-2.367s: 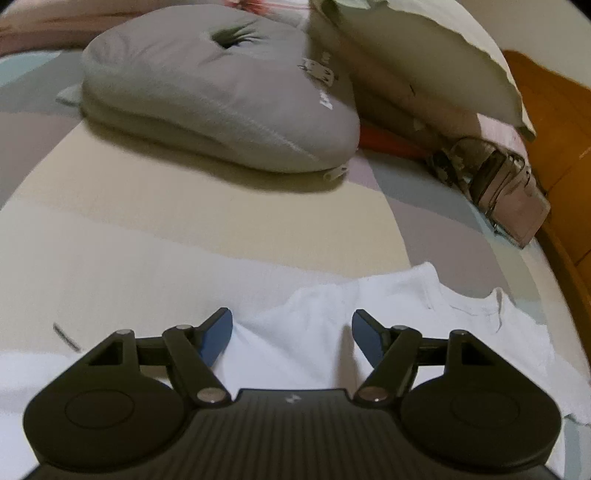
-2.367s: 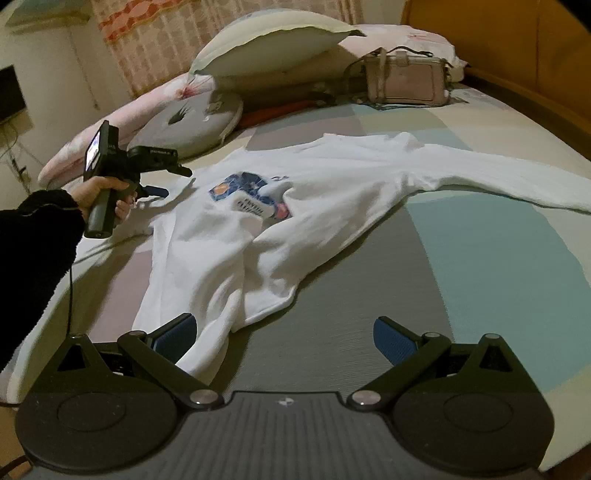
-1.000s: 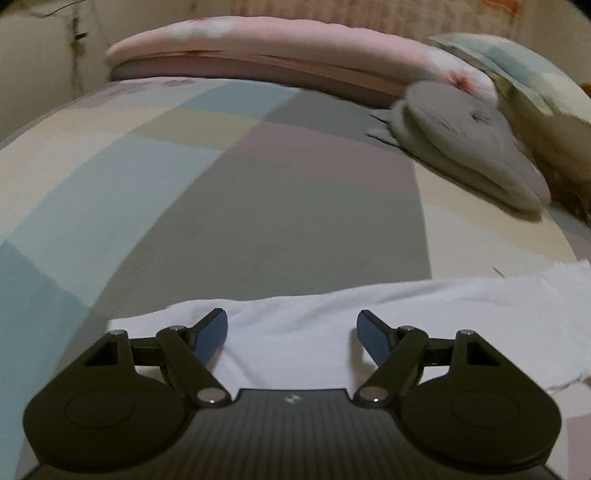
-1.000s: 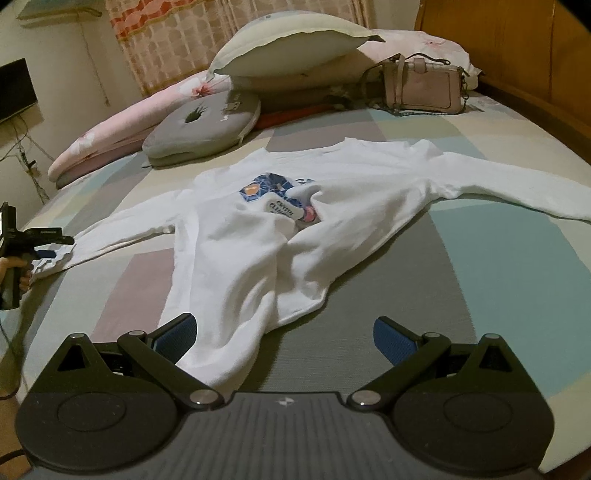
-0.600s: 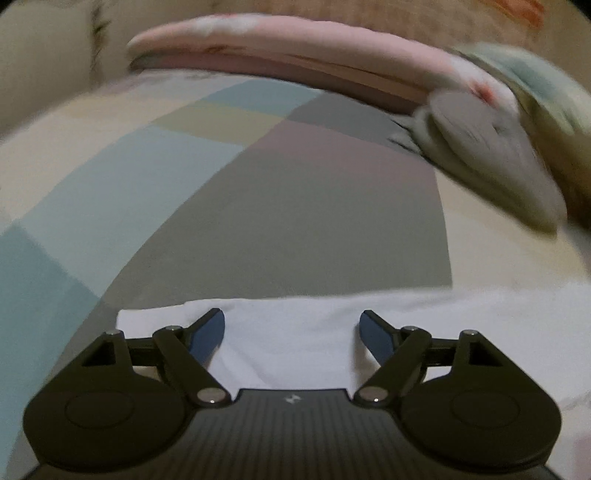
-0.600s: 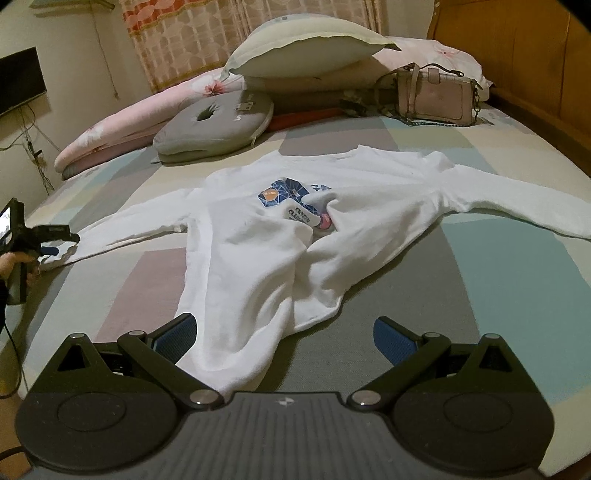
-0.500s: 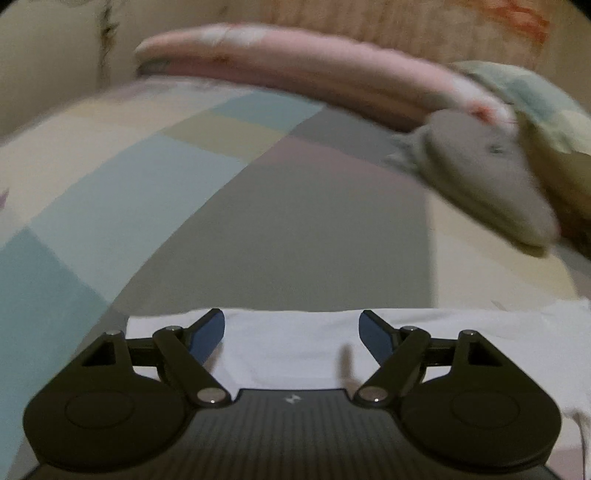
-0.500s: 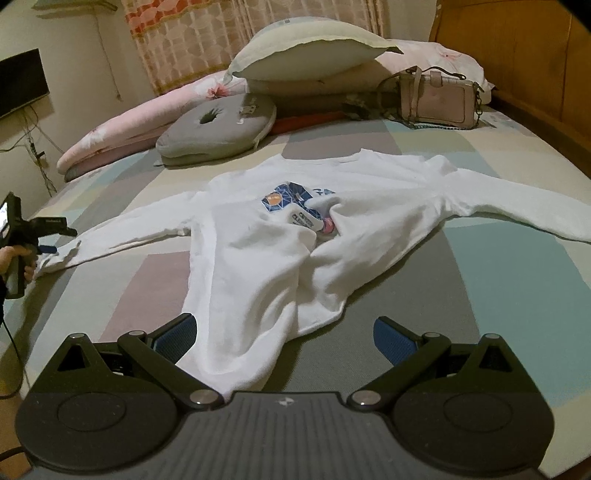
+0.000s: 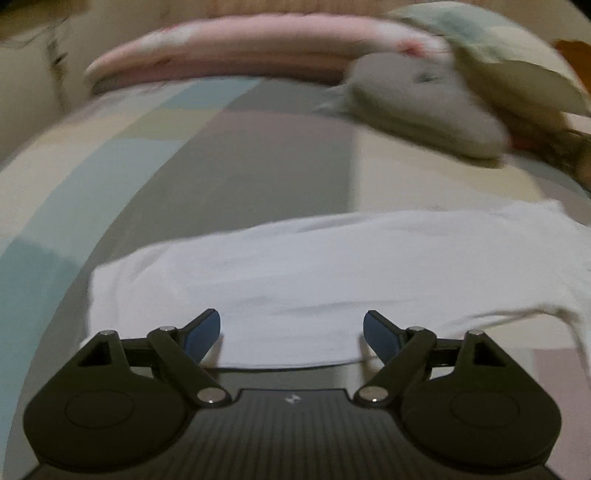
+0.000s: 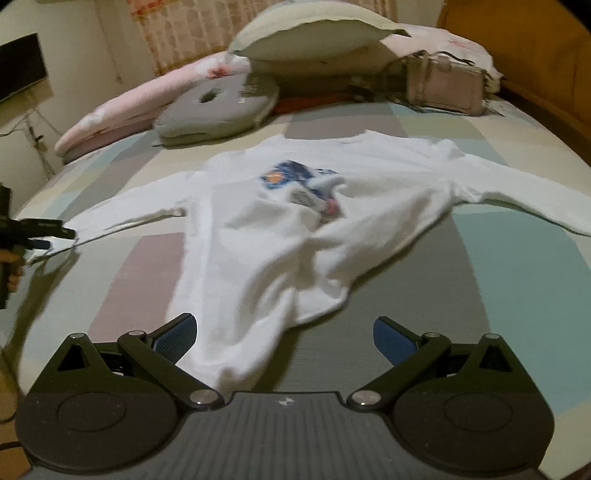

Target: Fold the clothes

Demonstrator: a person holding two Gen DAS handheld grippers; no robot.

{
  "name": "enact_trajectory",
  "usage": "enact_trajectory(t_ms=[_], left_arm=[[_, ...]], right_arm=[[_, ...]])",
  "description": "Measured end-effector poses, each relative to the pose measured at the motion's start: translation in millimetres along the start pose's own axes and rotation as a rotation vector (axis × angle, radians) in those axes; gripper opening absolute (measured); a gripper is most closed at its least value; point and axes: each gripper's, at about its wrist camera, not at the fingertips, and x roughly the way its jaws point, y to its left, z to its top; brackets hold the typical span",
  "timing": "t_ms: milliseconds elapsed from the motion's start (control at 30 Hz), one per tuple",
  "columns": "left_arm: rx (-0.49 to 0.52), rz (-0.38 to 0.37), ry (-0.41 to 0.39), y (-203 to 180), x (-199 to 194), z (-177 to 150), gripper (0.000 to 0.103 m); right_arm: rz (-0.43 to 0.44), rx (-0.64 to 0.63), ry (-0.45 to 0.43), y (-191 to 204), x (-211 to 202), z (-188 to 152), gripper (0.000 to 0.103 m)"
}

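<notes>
Left claw nearer sleeve cuff

Bare bedspread lies open at 3 o'clock of the white shirt; at 12 o'clock a grey cushion, pillow and handbag (tightly packed) block passage.

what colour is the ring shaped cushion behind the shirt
Grey. The ring-shaped cushion shows best in the right wrist view, lying beyond the white shirt.
</notes>
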Motion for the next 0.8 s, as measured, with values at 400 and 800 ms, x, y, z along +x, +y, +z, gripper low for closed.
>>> enact_trajectory(t_ms=[400,800], left_arm=[[0.288,-0.371,-0.05,-198,-32,-20,0.086],[0.466,-0.726,-0.028,-337,-45,-54,0.089]], right_arm=[[-0.117,0.035,0.061,-41,22,-15,0.103],[-0.142,-0.066,0.107,-43,35,-32,0.103]])
